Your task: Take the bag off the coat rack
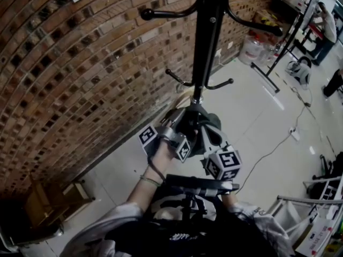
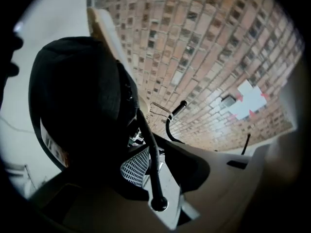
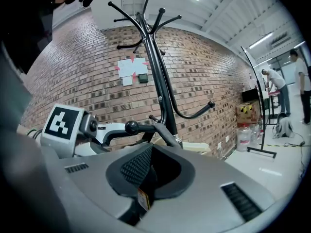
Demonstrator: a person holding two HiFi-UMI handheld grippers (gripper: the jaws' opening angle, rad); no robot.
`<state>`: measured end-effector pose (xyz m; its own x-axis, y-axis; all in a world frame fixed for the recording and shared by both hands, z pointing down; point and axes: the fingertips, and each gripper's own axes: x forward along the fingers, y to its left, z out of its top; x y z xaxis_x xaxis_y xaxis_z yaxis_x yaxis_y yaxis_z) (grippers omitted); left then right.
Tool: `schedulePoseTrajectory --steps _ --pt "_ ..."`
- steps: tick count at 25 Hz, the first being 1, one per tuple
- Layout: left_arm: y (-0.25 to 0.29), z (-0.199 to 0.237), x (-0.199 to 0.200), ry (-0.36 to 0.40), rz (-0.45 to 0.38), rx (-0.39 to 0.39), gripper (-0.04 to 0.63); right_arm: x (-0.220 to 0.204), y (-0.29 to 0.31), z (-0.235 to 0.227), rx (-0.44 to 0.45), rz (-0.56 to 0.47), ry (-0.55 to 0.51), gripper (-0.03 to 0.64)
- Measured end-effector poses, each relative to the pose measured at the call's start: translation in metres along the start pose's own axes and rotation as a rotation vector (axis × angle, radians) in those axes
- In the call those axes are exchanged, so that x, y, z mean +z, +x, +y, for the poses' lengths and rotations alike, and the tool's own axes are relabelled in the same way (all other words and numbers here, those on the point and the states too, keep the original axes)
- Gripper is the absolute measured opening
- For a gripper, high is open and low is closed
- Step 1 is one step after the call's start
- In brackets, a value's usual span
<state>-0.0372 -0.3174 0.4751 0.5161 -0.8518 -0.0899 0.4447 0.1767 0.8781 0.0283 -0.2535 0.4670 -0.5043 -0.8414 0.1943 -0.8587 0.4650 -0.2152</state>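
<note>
- The bag [image 2: 77, 96] is black and rounded. In the head view it sits low in the centre of the frame [image 1: 197, 123], against the foot of the coat rack [image 1: 206, 42] and between the two claws.
- In the left gripper view it fills the left half and covers that claw's near jaw. A small orange-and-white tag [image 2: 53, 147] shows at its lower edge.
- The right claw [image 3: 153, 171] is clenched on a dark fold of the bag, with a small orange tag [image 3: 142, 198] pinched low between its pads.
- The left claw [image 2: 163, 171] is released. Its jaws stand apart, and a thin, ball-tipped hook [image 2: 150, 164] of the rack runs through the gap without being squeezed.
- In the right gripper view, the left claw's marker cube [image 3: 61, 122] sits at middle left, just beside the rack's pole.
- A brick wall [image 1: 80, 79] fills the left of the head view, with sheets of paper [image 3: 132, 69] stuck on it.
- A pale tiled floor [image 1: 257, 122] spreads to the right.
- Large water bottles [image 1: 251, 48] stand by the wall at upper right, and a person [image 1: 326, 28] is well beyond them.
</note>
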Motion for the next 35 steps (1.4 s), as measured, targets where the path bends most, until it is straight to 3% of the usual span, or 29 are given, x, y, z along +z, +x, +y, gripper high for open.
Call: schedulePoseTrajectory --steps 1,3,9,18,23,30,35 --pt "0.001 0.0 0.0 -0.05 -0.017 0.005 0.098 0.0 0.001 0.0 0.008 -0.004 0.012 0.0" --pt "0.004 0.001 0.002 -0.076 -0.029 0.036 0.098 0.001 0.002 0.002 0.027 -0.013 0.03 0.0" --pt "0.016 0.006 0.005 -0.006 -0.023 0.177 0.098 0.005 0.004 -0.006 -0.014 0.01 0.013 0.0" --pt "0.027 0.011 0.011 0.061 -0.067 0.25 0.083 0.005 0.005 -0.01 -0.021 0.006 0.026 0.0" --pt "0.03 0.01 0.016 0.146 -0.057 0.179 0.068 0.004 0.007 -0.008 -0.01 -0.003 0.033 0.0" --pt "0.027 -0.009 0.008 0.404 -0.027 0.15 0.061 0.006 -0.003 -0.017 -0.037 -0.03 0.032 0.0" --pt "0.023 -0.019 0.002 0.459 0.031 0.095 0.044 0.002 -0.02 -0.033 -0.084 -0.035 0.036 0.0"
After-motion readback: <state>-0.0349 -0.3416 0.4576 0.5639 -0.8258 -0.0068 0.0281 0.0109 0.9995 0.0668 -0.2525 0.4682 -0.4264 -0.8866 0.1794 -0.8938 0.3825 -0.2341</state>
